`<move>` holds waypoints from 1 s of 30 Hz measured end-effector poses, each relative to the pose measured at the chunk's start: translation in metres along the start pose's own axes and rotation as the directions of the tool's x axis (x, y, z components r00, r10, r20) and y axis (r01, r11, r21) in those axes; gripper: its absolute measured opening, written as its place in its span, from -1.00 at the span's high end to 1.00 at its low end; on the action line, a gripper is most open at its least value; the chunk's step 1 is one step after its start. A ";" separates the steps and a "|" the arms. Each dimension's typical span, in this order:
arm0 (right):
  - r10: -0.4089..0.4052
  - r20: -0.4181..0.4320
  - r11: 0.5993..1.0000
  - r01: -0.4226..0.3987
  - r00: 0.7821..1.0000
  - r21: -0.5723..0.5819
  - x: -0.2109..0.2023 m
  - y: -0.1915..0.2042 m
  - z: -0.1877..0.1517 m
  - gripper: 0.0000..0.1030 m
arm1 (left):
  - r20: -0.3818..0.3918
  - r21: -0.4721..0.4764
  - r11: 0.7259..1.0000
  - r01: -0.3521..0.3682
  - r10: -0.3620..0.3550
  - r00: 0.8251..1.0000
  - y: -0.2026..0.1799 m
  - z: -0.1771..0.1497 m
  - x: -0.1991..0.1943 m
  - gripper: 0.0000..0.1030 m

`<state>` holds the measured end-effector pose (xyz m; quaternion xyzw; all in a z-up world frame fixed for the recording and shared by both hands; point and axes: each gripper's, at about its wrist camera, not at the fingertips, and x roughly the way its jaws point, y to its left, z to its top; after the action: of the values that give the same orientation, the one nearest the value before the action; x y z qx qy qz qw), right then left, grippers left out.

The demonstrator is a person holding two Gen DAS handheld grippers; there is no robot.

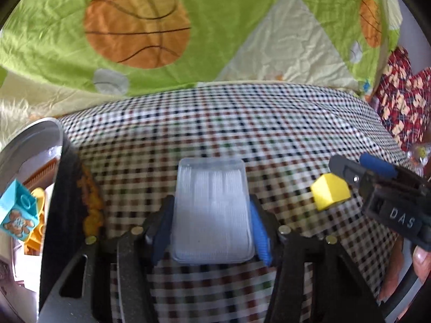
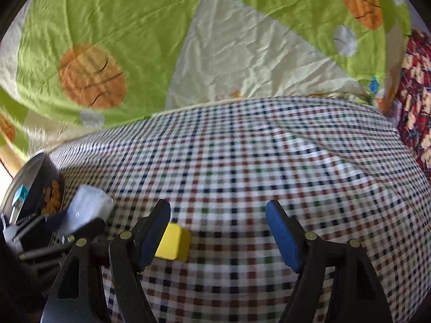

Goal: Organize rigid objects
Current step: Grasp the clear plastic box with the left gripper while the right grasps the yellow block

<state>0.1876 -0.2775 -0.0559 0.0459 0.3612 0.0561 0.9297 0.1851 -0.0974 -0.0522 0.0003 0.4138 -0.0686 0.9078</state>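
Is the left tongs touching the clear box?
Touching. In the left wrist view both blue pads of the left tongs press against the sides of the clear box, clamping it.

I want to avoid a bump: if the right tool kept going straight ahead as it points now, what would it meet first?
Probably only the checked cloth. The right tool is open, and the yellow block sits by its left finger, off the centre line. Depth is unclear.

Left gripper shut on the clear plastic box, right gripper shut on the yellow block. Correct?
Not quite. The right gripper is open: in the right wrist view the yellow block sits on the checked cloth by its left finger, ungrasped. The left gripper is shut on the clear plastic box.
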 end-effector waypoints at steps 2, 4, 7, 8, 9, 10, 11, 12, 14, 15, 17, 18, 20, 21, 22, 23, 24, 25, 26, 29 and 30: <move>0.015 -0.007 1.000 -0.015 1.000 -0.006 0.001 0.003 -0.001 -0.46 | 0.005 -0.017 1.000 -0.003 0.003 1.000 0.007 -0.001 -0.002 -0.02; 0.033 -0.014 0.999 -0.033 0.999 -0.014 0.002 0.006 -0.002 -0.46 | 0.013 -0.032 0.999 -0.010 0.010 1.000 0.012 -0.001 -0.004 -0.02; 0.049 -0.022 0.998 -0.050 0.999 -0.042 0.003 0.014 -0.003 -0.46 | 0.020 -0.033 0.999 -0.007 0.008 1.000 0.014 -0.003 -0.008 -0.02; 0.050 -0.025 0.997 -0.051 0.998 -0.053 0.004 0.017 -0.003 -0.46 | 0.021 -0.033 0.999 -0.007 0.007 1.000 0.015 -0.004 -0.009 -0.02; 0.050 -0.029 0.997 -0.052 0.998 -0.060 0.004 0.018 -0.004 -0.46 | 0.023 -0.033 0.999 -0.004 0.005 1.000 0.014 -0.005 -0.010 -0.02; 0.052 -0.035 0.996 -0.054 0.998 -0.069 0.004 0.019 -0.004 -0.46 | 0.024 -0.034 0.999 0.001 0.000 1.000 0.013 -0.004 -0.009 -0.02; 0.054 -0.037 0.996 -0.057 0.998 -0.073 0.005 0.021 -0.005 -0.46 | 0.024 -0.033 0.999 0.004 -0.004 1.000 0.014 -0.005 -0.010 -0.02; 0.055 -0.032 0.995 -0.057 0.998 -0.076 0.004 0.022 -0.005 -0.46 | 0.024 -0.033 0.999 0.006 -0.006 1.000 0.013 -0.004 -0.008 -0.02; 0.048 -0.022 0.996 -0.050 0.999 -0.080 0.001 0.022 -0.006 -0.46 | 0.024 -0.034 0.999 0.009 -0.008 1.000 0.013 -0.004 -0.009 -0.02; 0.045 -0.023 0.996 -0.046 0.999 -0.079 0.001 0.021 -0.006 -0.46 | 0.024 -0.034 0.999 0.010 -0.009 1.000 0.013 -0.004 -0.009 -0.02; 0.059 -0.046 0.995 -0.062 0.997 -0.075 0.004 0.020 -0.007 -0.46 | 0.024 -0.034 0.999 0.010 -0.009 1.000 0.013 -0.004 -0.009 -0.02; 0.065 -0.061 0.994 -0.070 0.996 -0.079 0.006 0.022 -0.007 -0.46 | 0.024 -0.034 0.999 0.009 -0.008 1.000 0.013 -0.004 -0.009 -0.02; 0.052 -0.084 0.993 -0.060 0.995 -0.097 0.010 0.027 -0.009 -0.46 | 0.024 -0.034 0.999 0.009 -0.008 1.000 0.013 -0.004 -0.009 -0.02; 0.040 -0.092 0.994 -0.049 0.995 -0.103 0.012 0.028 -0.010 -0.46 | 0.024 -0.034 0.999 0.009 -0.008 1.000 0.013 -0.004 -0.009 -0.02; 0.036 -0.100 0.994 -0.046 0.994 -0.104 0.014 0.029 -0.010 -0.46 | 0.024 -0.034 0.999 0.009 -0.008 1.000 0.014 -0.004 -0.009 -0.02; 0.003 -0.098 0.995 -0.013 0.995 -0.103 0.015 0.028 -0.010 -0.41 | 0.023 -0.034 0.999 0.009 -0.008 1.000 0.014 -0.005 -0.009 -0.02; -0.008 -0.108 0.995 -0.003 0.994 -0.098 0.017 0.027 -0.010 -0.33 | 0.023 -0.034 0.999 0.009 -0.008 1.000 0.014 -0.005 -0.009 -0.02; -0.013 -0.105 0.995 0.003 0.994 -0.096 0.017 0.027 -0.011 -0.23 | 0.023 -0.034 0.999 0.010 -0.009 1.000 0.014 -0.005 -0.009 -0.02; -0.010 -0.104 0.995 0.000 0.995 -0.100 0.018 0.028 -0.011 -0.07 | 0.022 -0.034 0.999 0.009 -0.009 1.000 0.014 -0.005 -0.009 -0.02; -0.025 -0.093 0.992 0.013 0.995 -0.129 0.017 0.033 -0.012 0.19 | 0.029 -0.035 0.999 0.015 -0.014 0.999 0.013 -0.005 -0.011 -0.02; -0.018 -0.081 0.990 0.006 0.997 -0.143 0.015 0.036 -0.012 0.29 | 0.034 -0.035 0.999 0.017 -0.016 0.999 0.013 -0.005 -0.012 -0.02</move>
<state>0.1879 -0.2395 -0.0704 -0.0252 0.3945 0.0782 0.9152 0.1751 -0.0825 -0.0477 -0.0201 0.3997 -0.0687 0.9139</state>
